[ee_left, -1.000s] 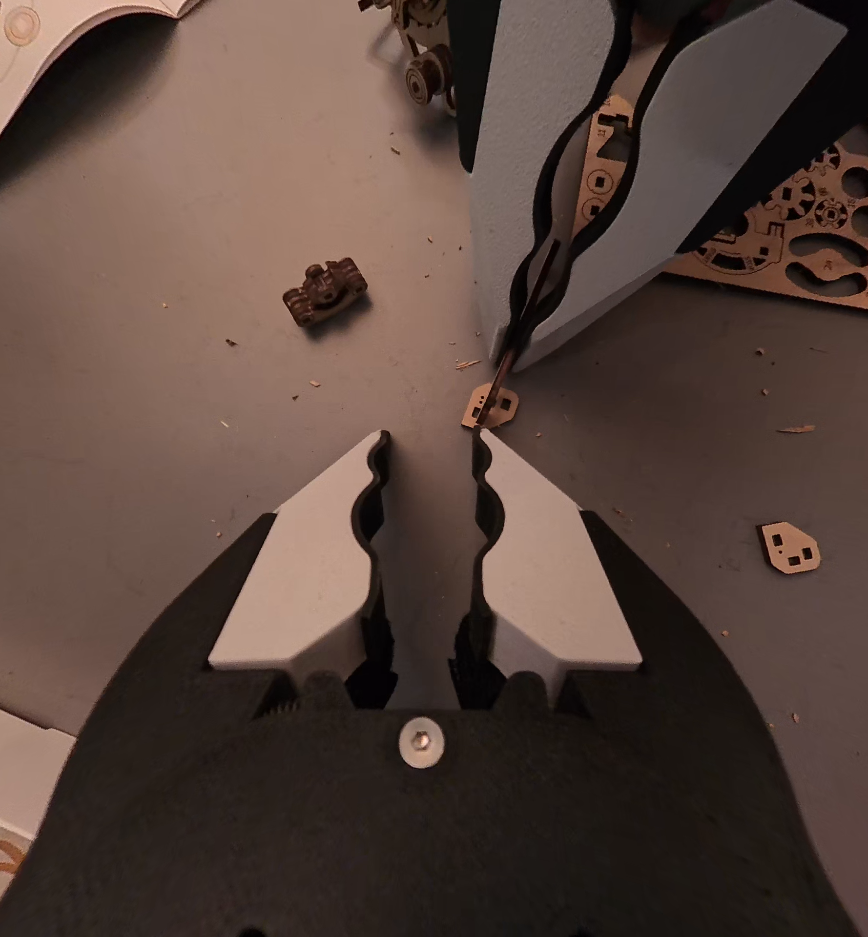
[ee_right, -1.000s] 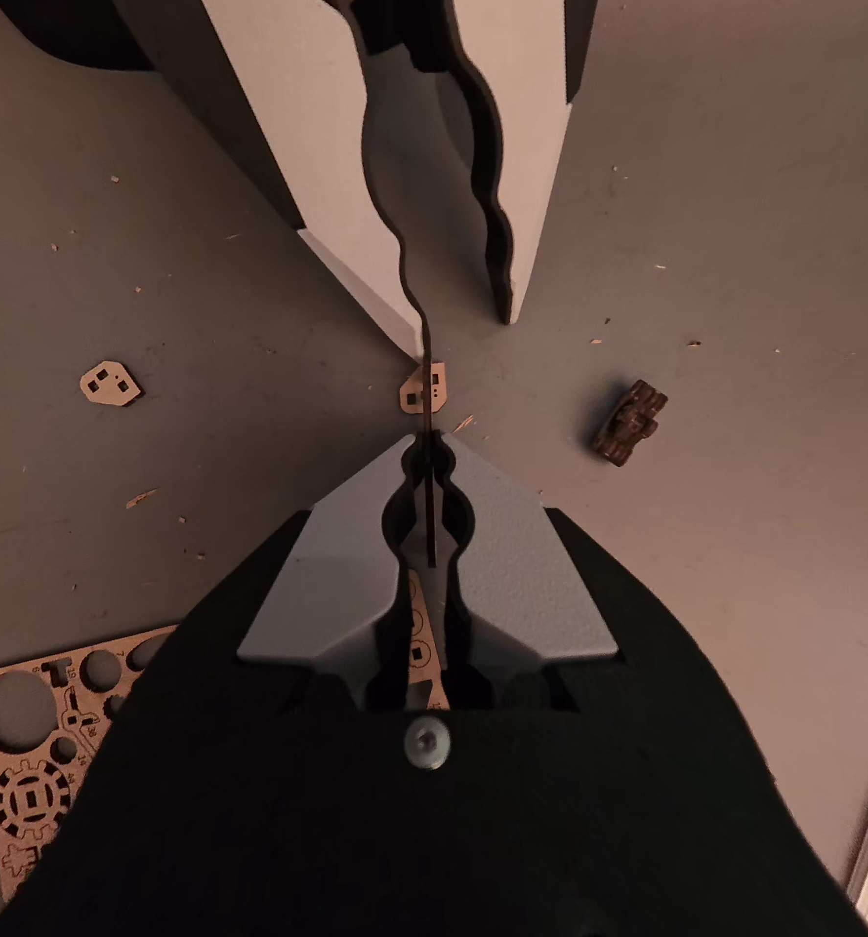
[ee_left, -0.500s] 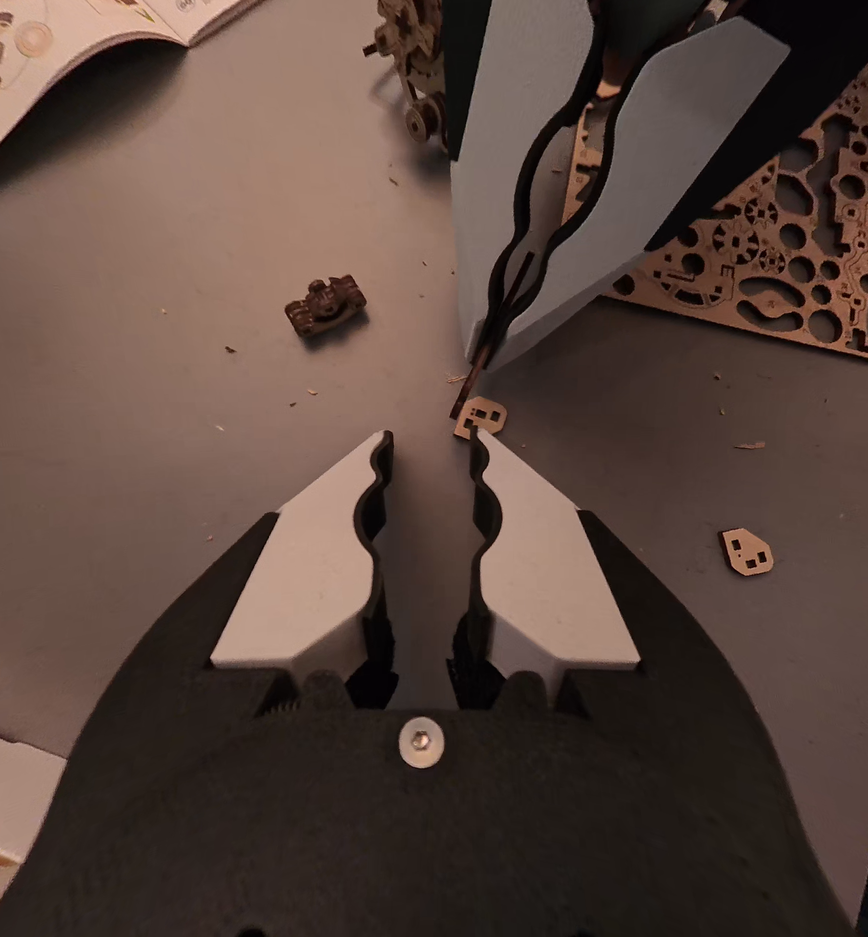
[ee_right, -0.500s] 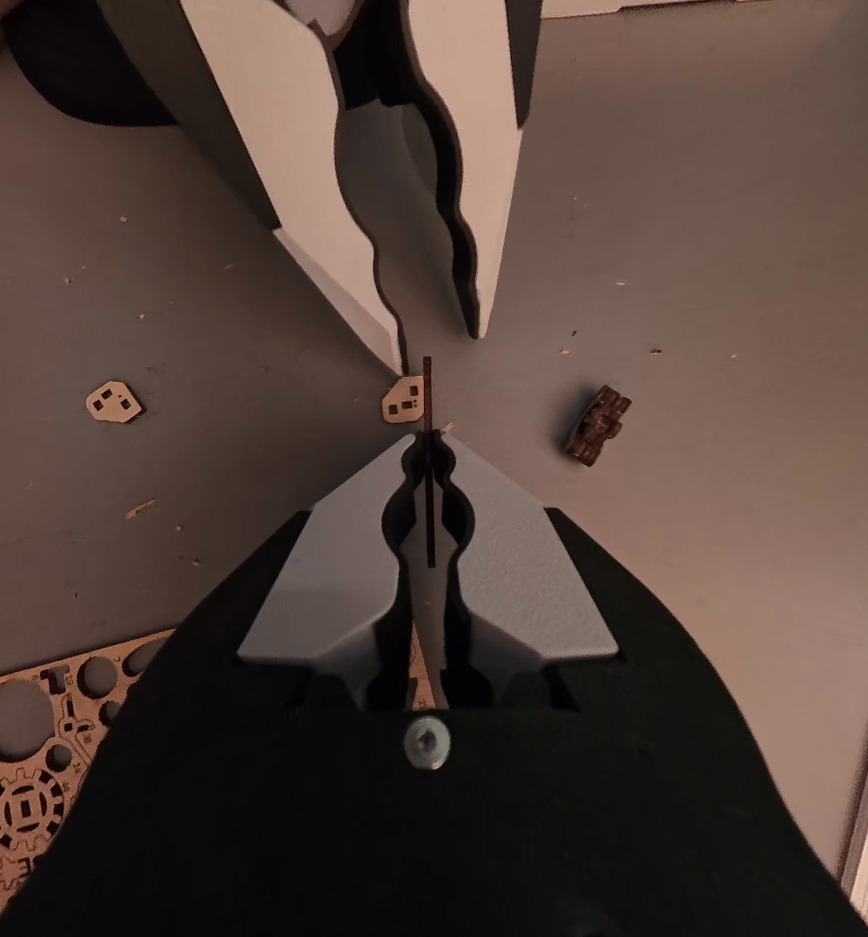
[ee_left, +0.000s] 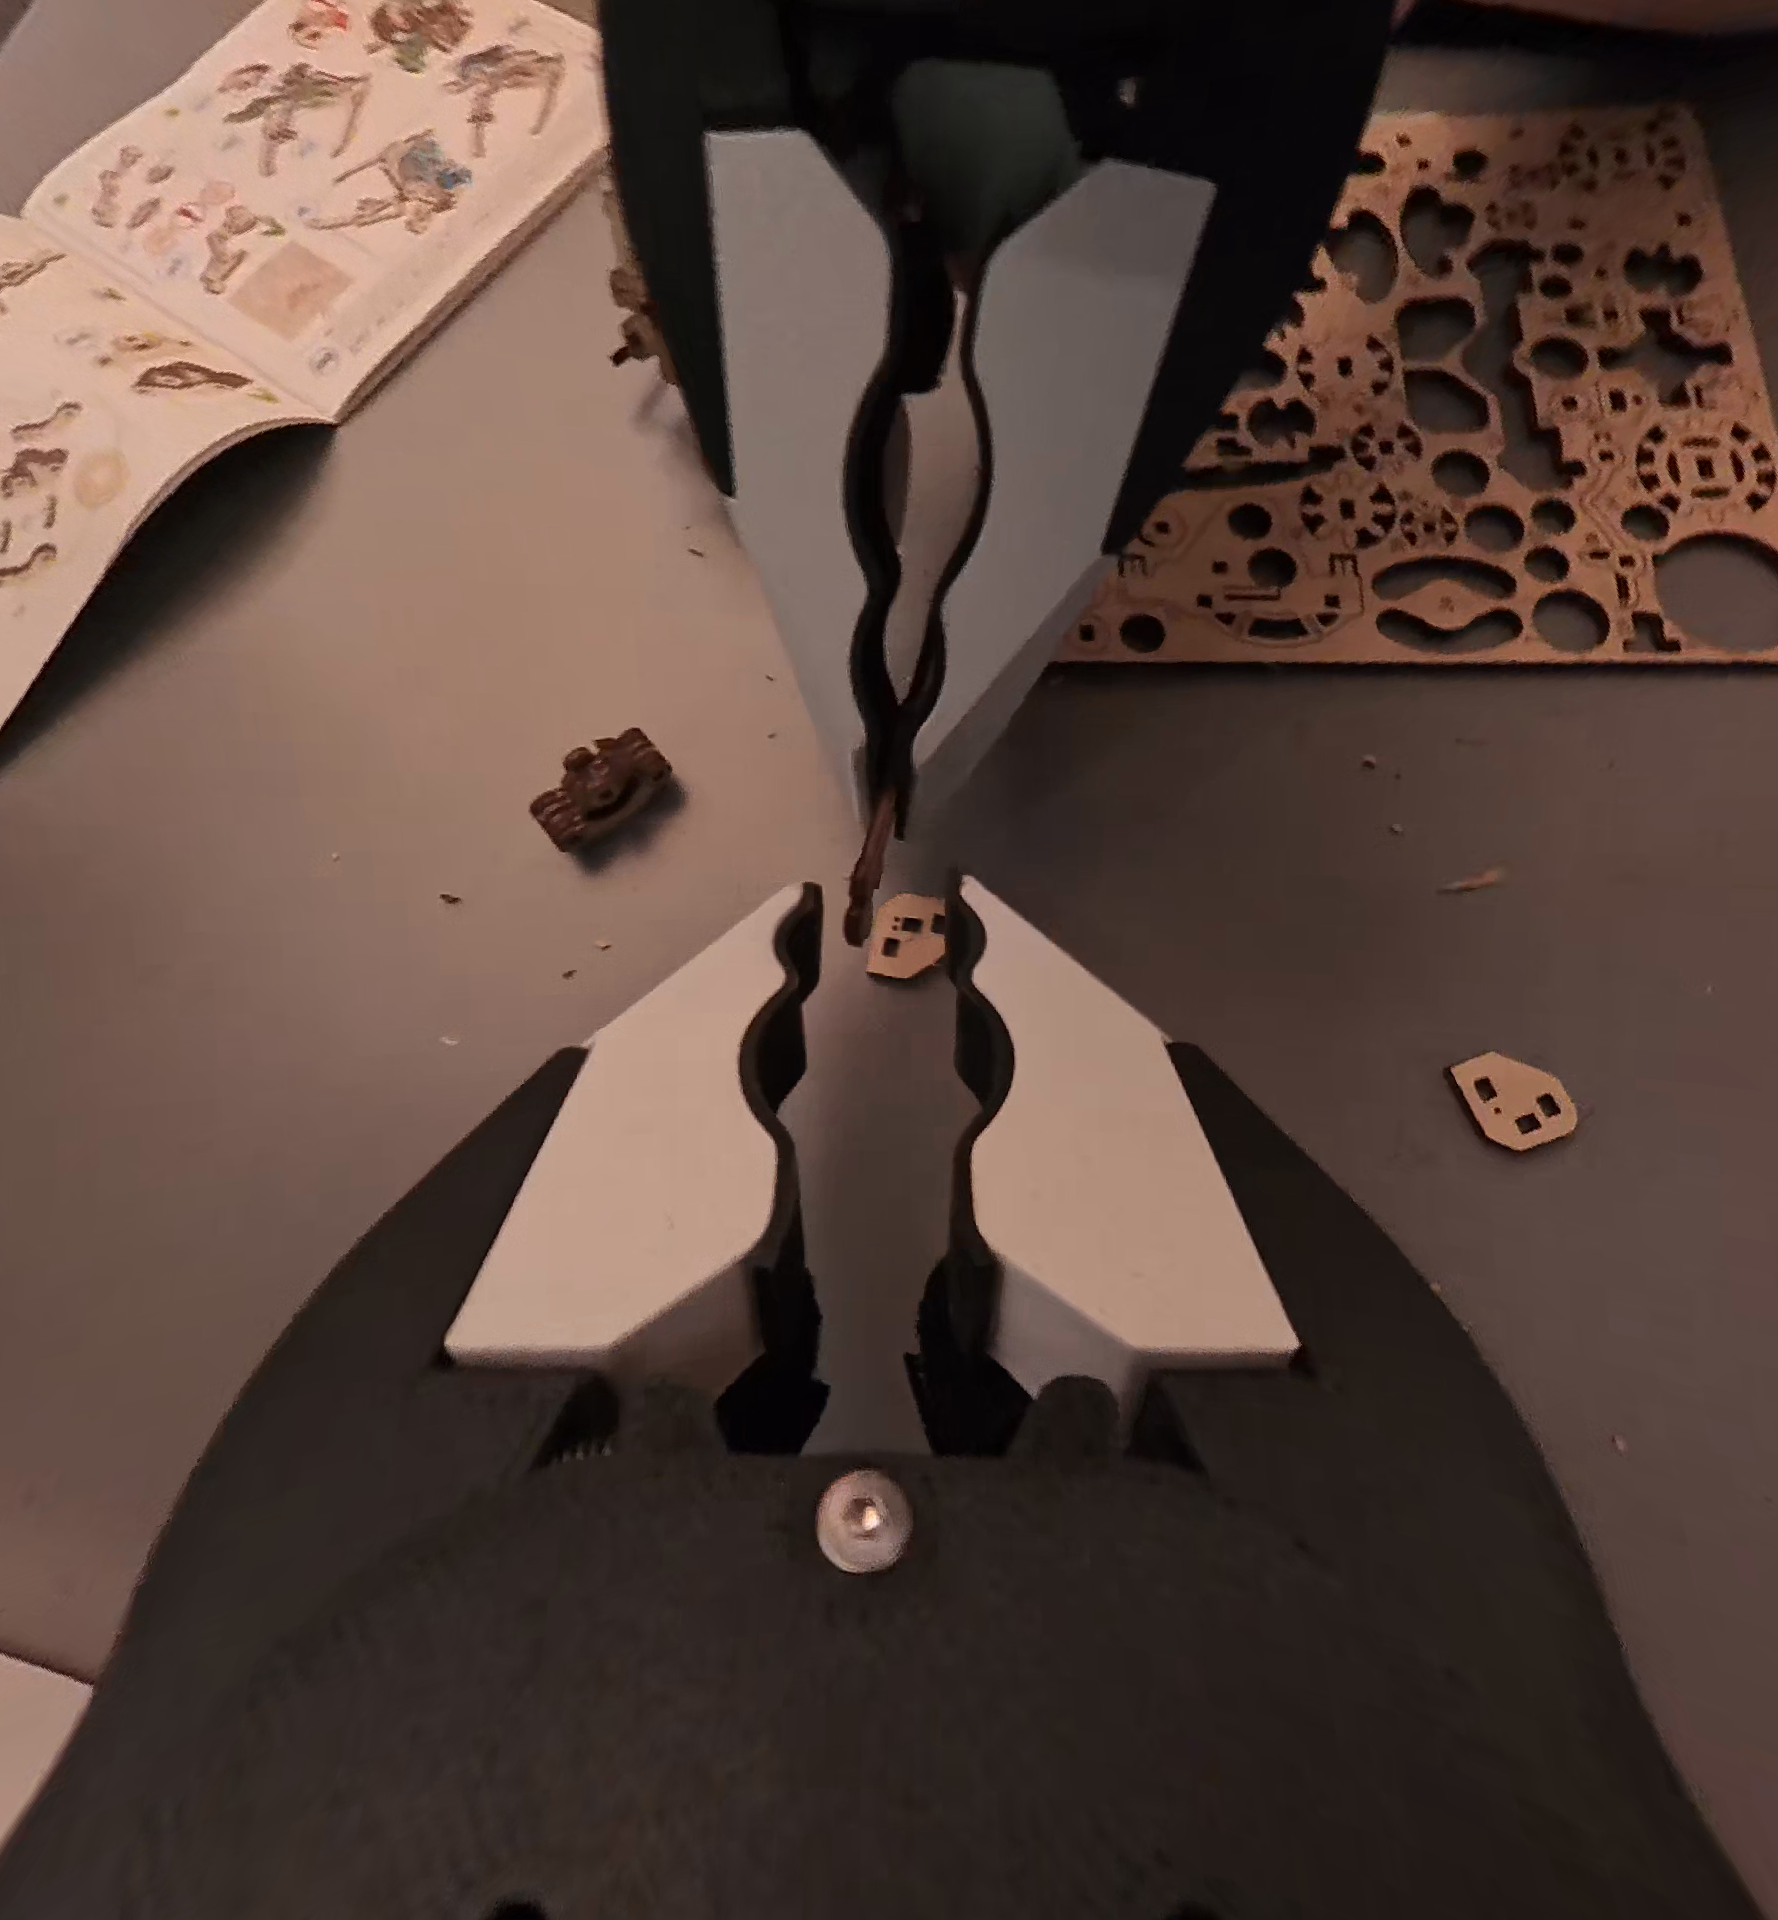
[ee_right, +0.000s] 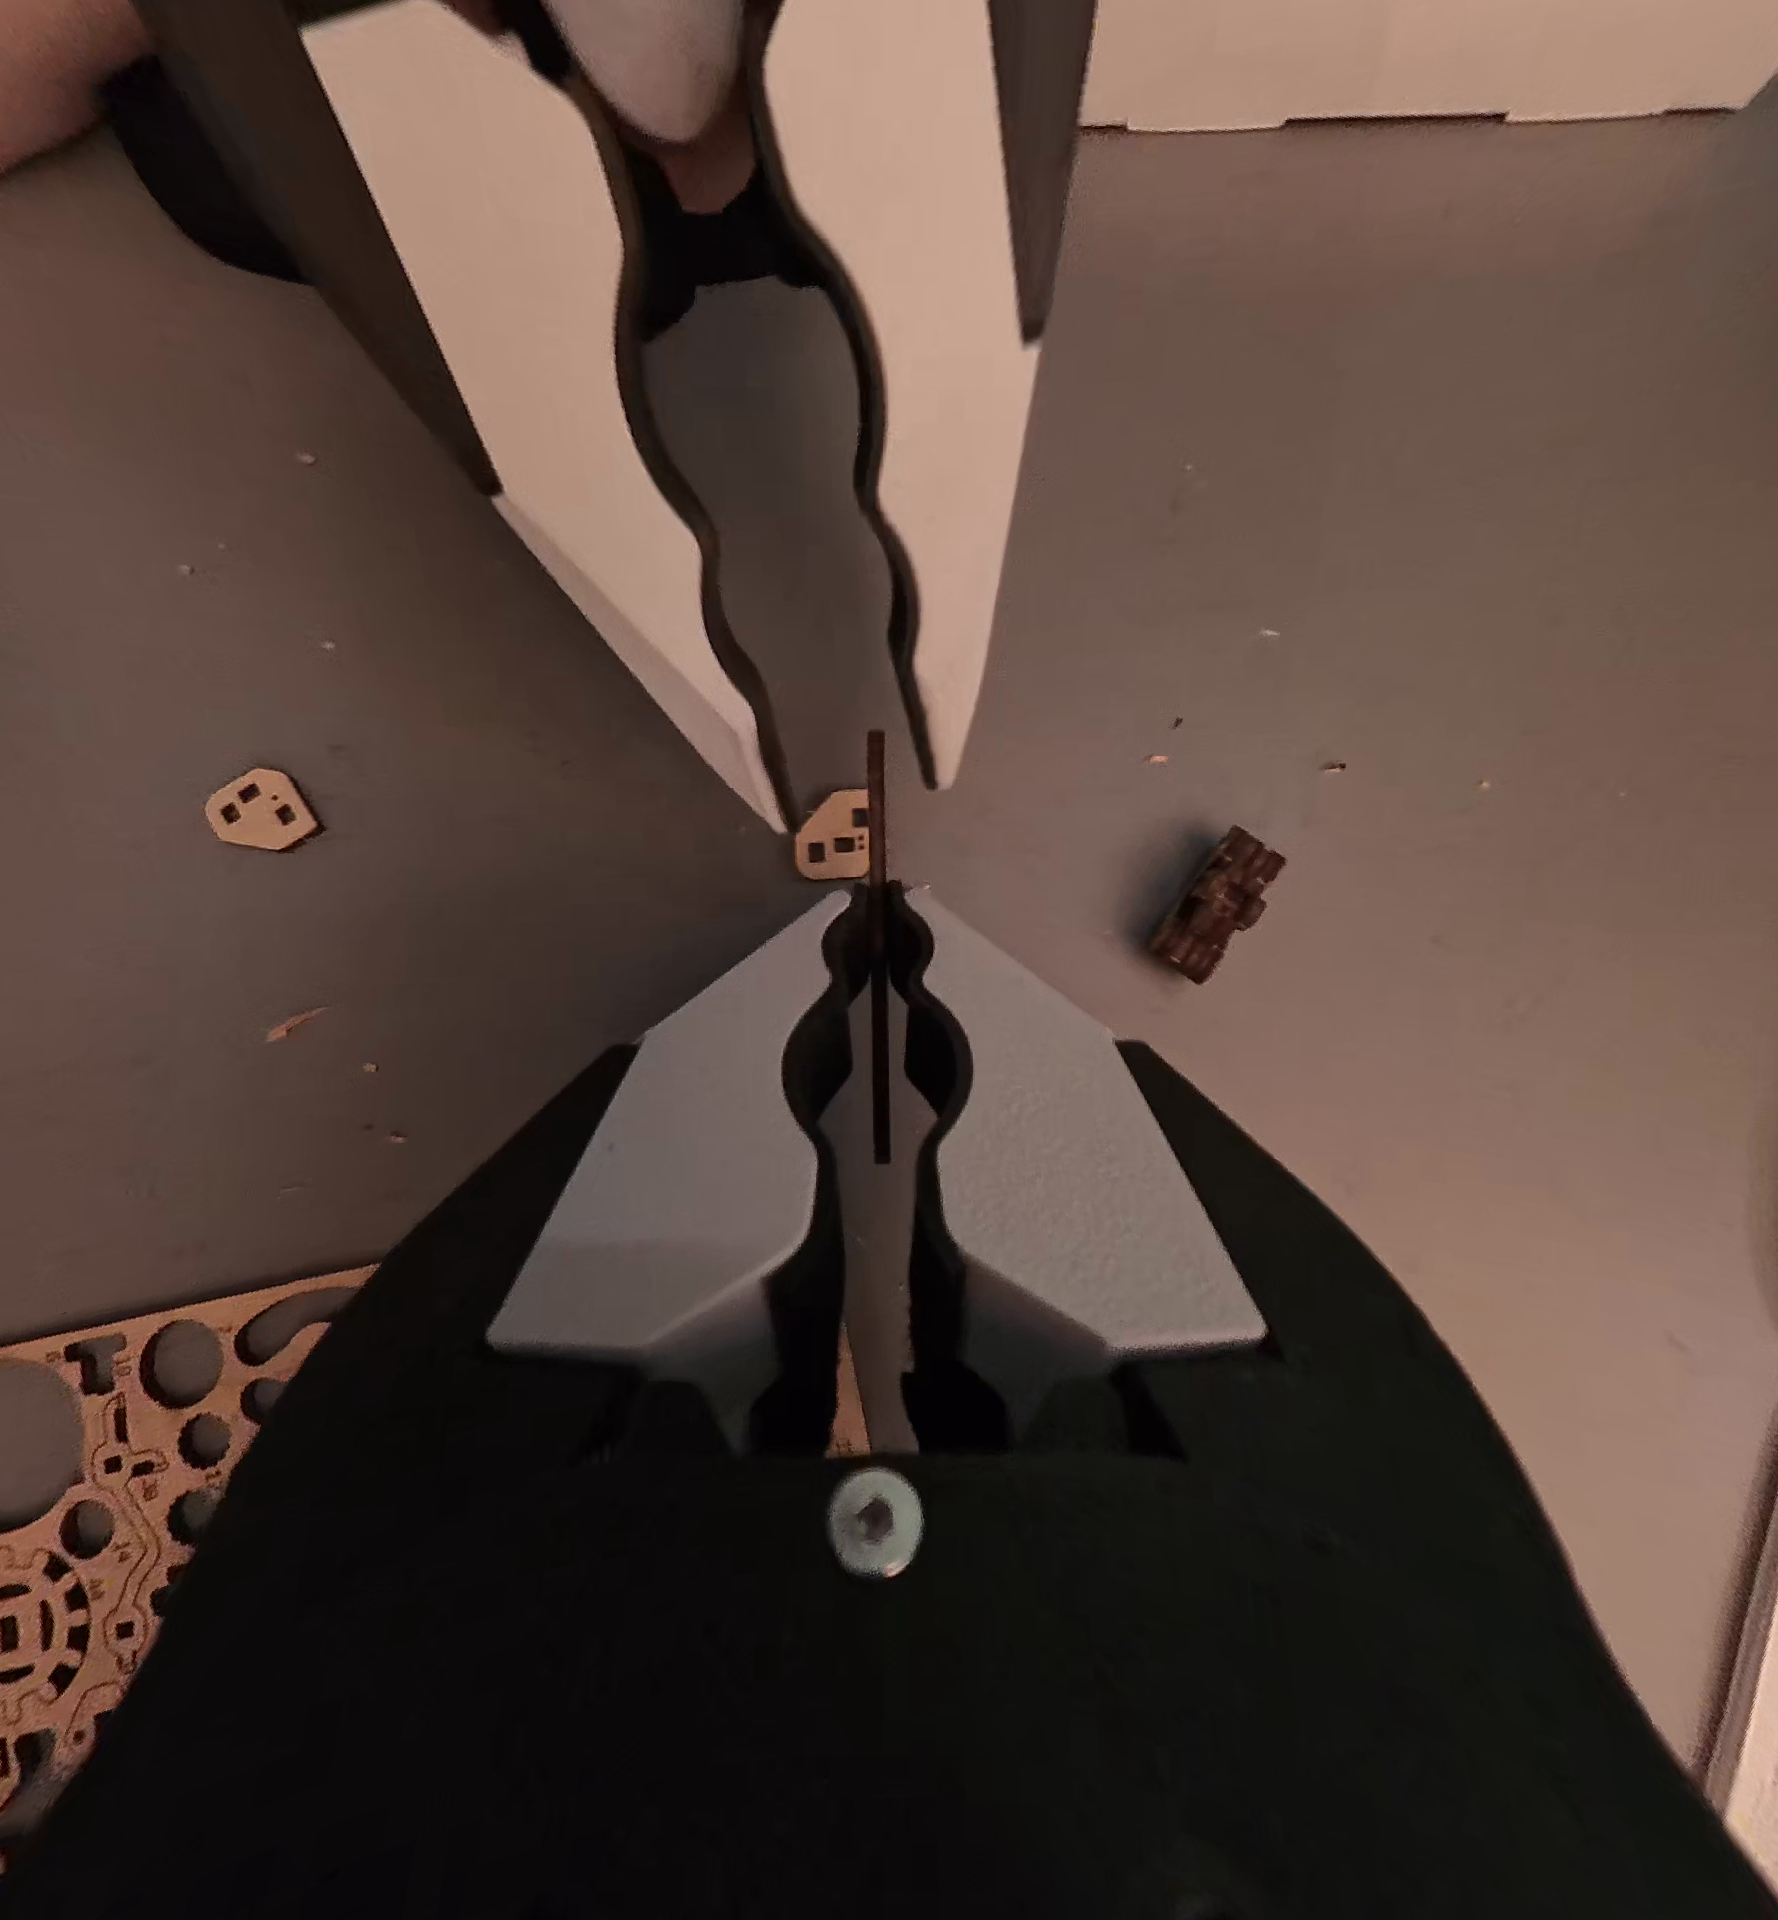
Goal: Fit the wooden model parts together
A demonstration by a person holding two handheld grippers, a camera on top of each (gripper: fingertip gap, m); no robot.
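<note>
Our right gripper pinches a thin dark wooden strip edge-on, its tip over the small flat plate on the grey table. Our left gripper gapes empty, fingertips flanking that plate. Beyond the plate lie a dark assembled piece, another flat cutout, the punched sheet and the open booklet.

**Matt plastic, pale plywood, grey tabletop**

The left gripper is showing matt, grainy black plastic, smooth pale fingers and a shiny metal screw. The right gripper is pinching a thin dark wooden strip. The cut-out sheet is looking like pale laser-cut plywood, the booklet like printed paper, the table matt grey.
</note>
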